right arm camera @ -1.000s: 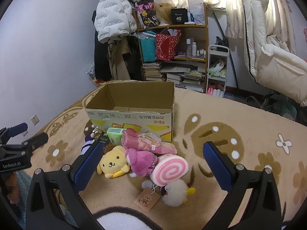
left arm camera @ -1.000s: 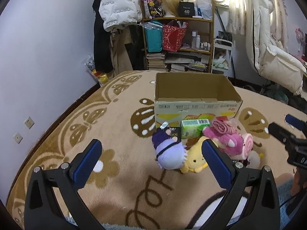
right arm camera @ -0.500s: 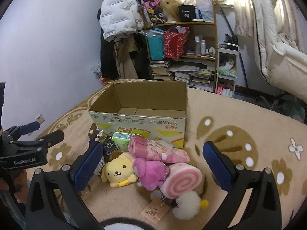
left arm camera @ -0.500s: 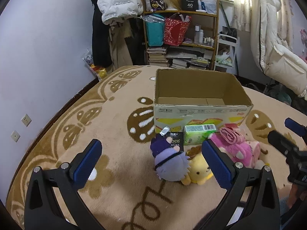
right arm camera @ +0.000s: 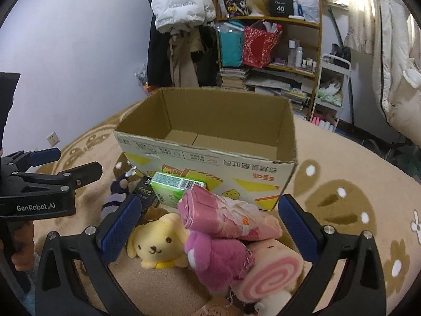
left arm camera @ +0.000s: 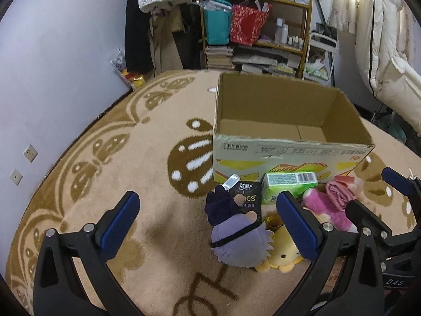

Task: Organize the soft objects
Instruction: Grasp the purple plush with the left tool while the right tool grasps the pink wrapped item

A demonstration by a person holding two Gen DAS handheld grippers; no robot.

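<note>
An open, empty cardboard box (left arm camera: 289,152) (right arm camera: 210,163) stands on the carpet. In front of it lies a pile: a purple plush (left arm camera: 236,234), a yellow dog plush (right arm camera: 158,245), a magenta plush (right arm camera: 221,258), a pink swirl plush (right arm camera: 271,273), a pink wrapped roll (right arm camera: 223,216), a green tissue pack (right arm camera: 176,187) and a black tissue pack (left arm camera: 250,202). My left gripper (left arm camera: 210,223) is open, above the purple plush. My right gripper (right arm camera: 208,226) is open, above the pink roll and magenta plush. Both are empty.
A beige patterned carpet (left arm camera: 131,158) covers the floor. A wooden shelf (left arm camera: 257,26) with bags, books and bottles stands behind the box. Coats hang at the back left (right arm camera: 181,2). White bedding (left arm camera: 389,52) lies at the right. A purple wall (left arm camera: 52,52) runs along the left.
Both grippers have moved forward and lower toward the pile and the box. The objects have not moved. Both grippers stay open.
</note>
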